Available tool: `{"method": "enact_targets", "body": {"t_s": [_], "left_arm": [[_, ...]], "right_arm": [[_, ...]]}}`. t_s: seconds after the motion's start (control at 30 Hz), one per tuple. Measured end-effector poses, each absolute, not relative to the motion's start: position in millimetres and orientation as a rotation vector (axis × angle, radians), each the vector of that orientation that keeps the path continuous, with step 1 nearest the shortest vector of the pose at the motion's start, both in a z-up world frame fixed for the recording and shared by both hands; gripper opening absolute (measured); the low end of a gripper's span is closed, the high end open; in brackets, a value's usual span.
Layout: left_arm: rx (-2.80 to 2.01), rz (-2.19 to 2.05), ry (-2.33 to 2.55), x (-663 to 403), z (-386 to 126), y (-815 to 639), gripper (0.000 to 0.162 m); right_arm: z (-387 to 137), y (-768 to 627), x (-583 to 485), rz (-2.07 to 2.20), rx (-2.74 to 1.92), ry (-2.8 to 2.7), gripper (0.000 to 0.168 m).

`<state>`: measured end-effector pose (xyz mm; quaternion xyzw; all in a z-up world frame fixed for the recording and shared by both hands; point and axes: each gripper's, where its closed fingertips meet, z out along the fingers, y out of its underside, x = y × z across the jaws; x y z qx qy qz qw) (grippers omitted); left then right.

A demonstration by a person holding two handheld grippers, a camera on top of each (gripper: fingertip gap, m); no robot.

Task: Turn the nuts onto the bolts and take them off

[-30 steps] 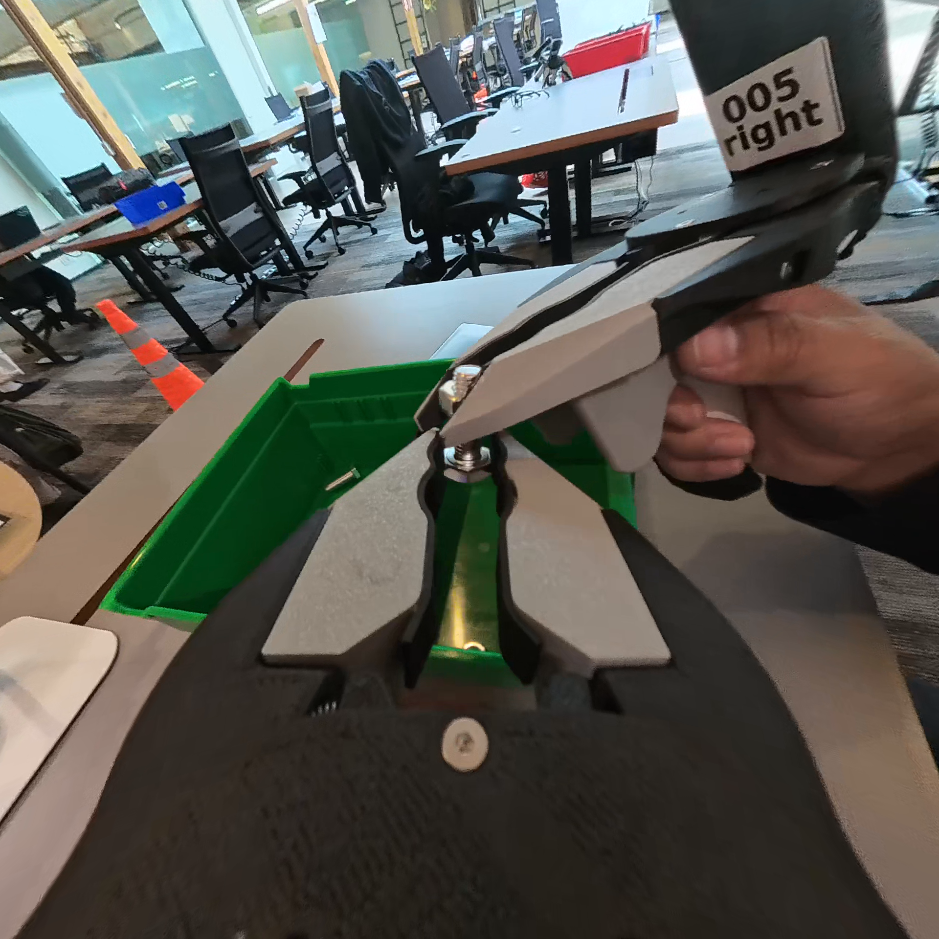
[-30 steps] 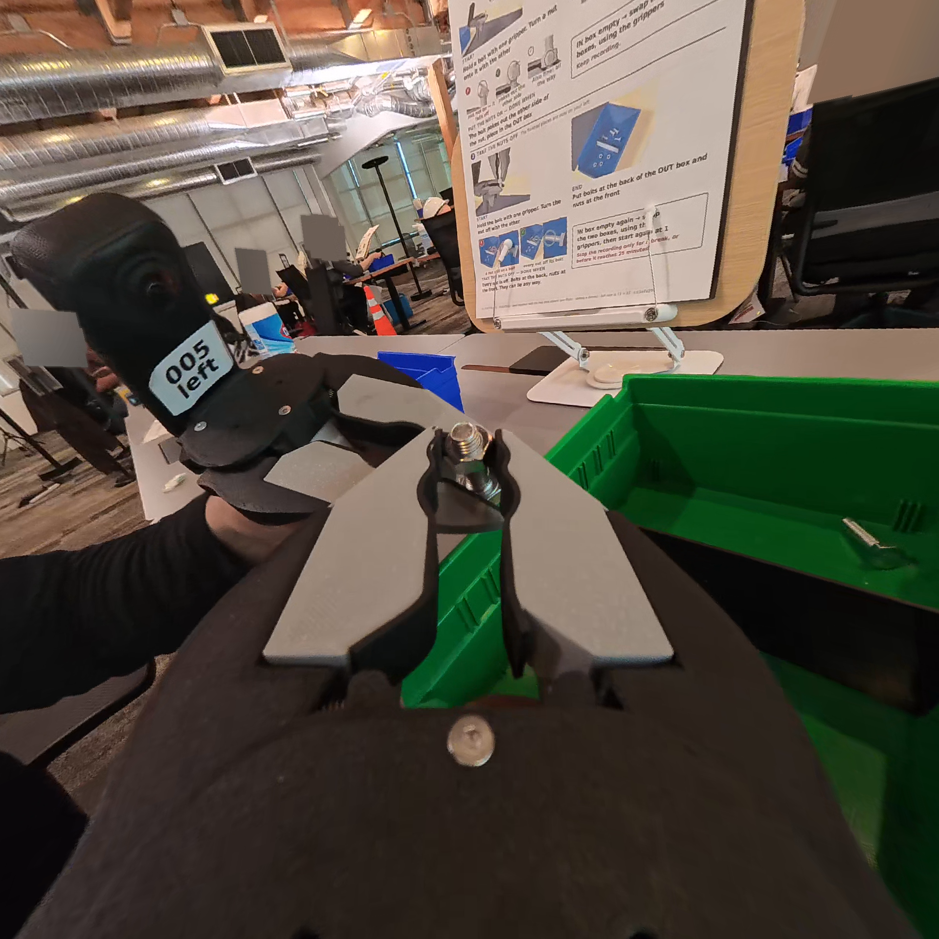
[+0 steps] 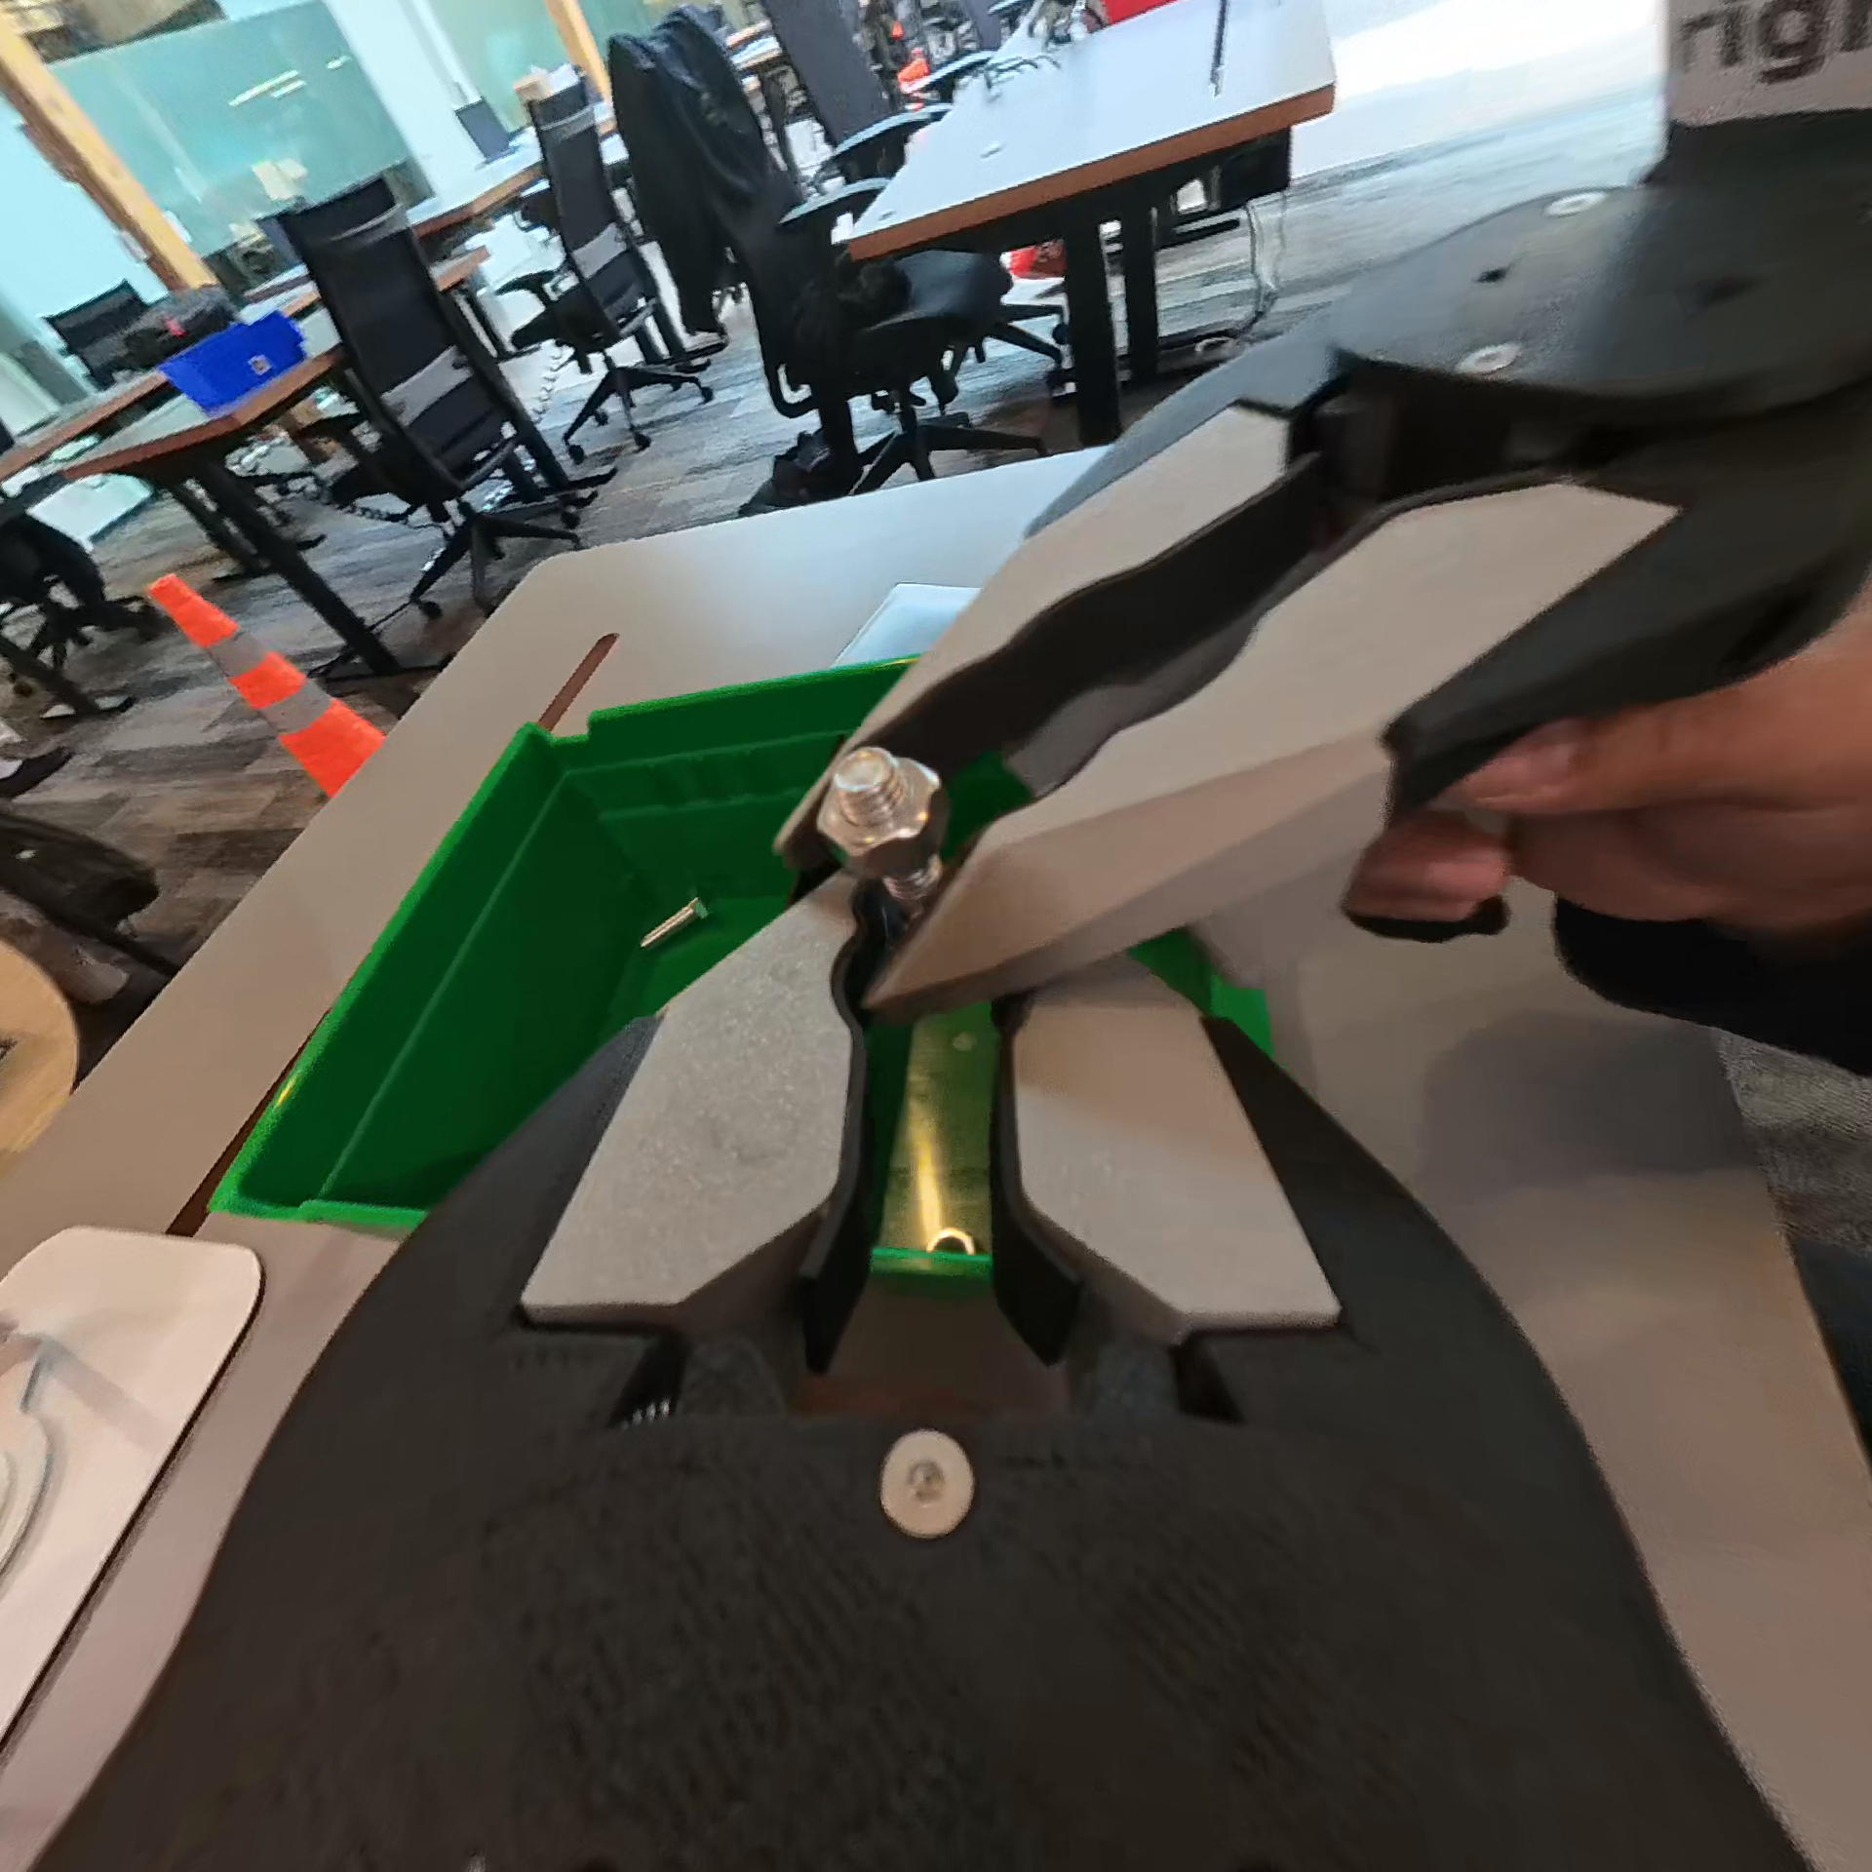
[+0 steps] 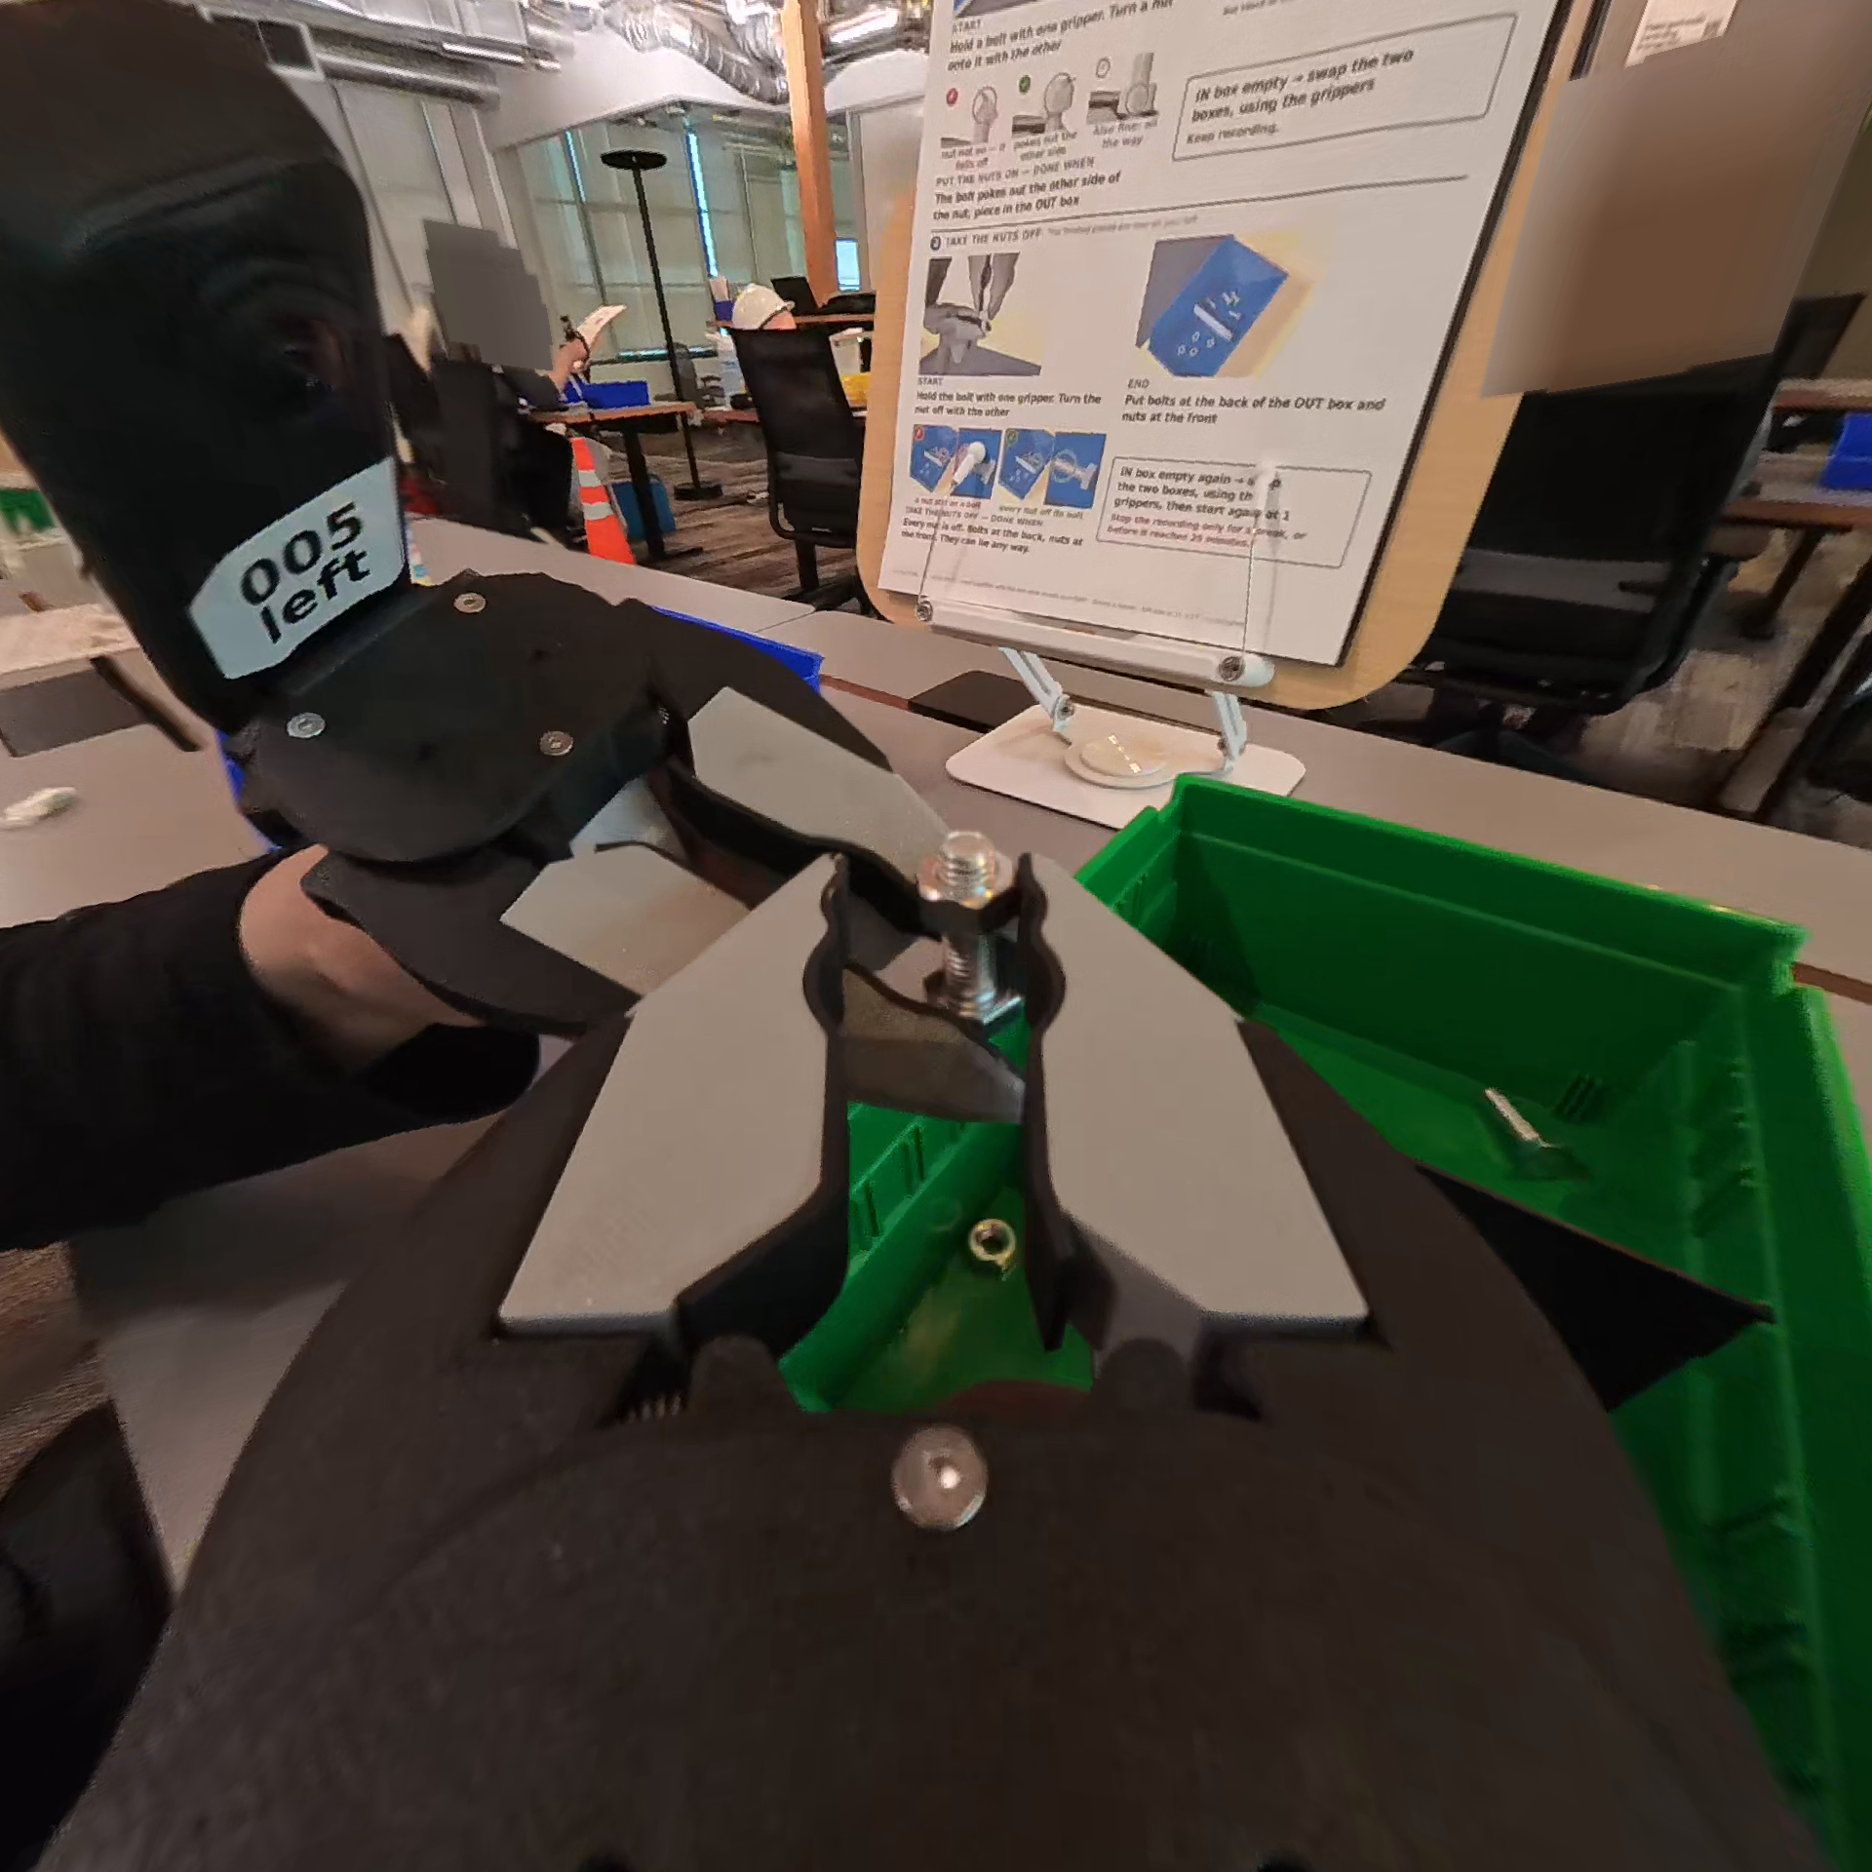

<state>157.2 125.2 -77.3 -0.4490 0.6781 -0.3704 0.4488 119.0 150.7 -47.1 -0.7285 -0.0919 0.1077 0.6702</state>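
Beneath both tools sits the green bin (image 4: 1418,972), above which the right gripper (image 4: 967,902) pinches the nut (image 4: 967,897) while the left gripper (image 3: 891,952) clamps the upright bolt (image 4: 962,962) by its head, threaded end upward.

Flat grey bench (image 3: 648,618) with a rounded corner carried an open green plastic bin (image 3: 446,1023). White flat base of a document stand (image 4: 1013,775) sat on the bench just behind the bin, holding a printed sheet upright. A blue plastic bin (image 4: 800,658) sat further left on the bench, mostly hidden. Thin brown seam (image 3: 579,669) ran along the benchtop beside the green bin.
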Motion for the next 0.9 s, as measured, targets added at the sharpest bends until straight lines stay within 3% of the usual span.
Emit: {"method": "enact_targets", "body": {"t_s": [0.3,0.43,0.7,0.8,0.9], "left_arm": [[-1.162,-0.928,1.65,155.5,-76.8,139.1,0.016],[-1.114,-0.912,1.706,158.5,-82.3,119.1,0.016],[-1.157,-0.902,1.676,158.2,-83.7,136.9,0.016],[-1.117,-0.873,1.718,160.9,-88.7,123.2,0.016],[-1.132,-0.846,1.694,159.9,-87.7,133.9,0.016]], "right_arm": [[-39.6,140.3,130.2,0.294,-1.631,-0.177,0.028],[-44.4,147.2,115.6,0.336,-1.64,-0.198,0.039],[-43.2,141.5,125.8,0.338,-1.655,-0.188,0.035],[-49.1,149.7,115.9,0.35,-1.663,-0.198,0.045],[-44.8,146.8,126.1,0.313,-1.654,-0.174,0.043]]}}
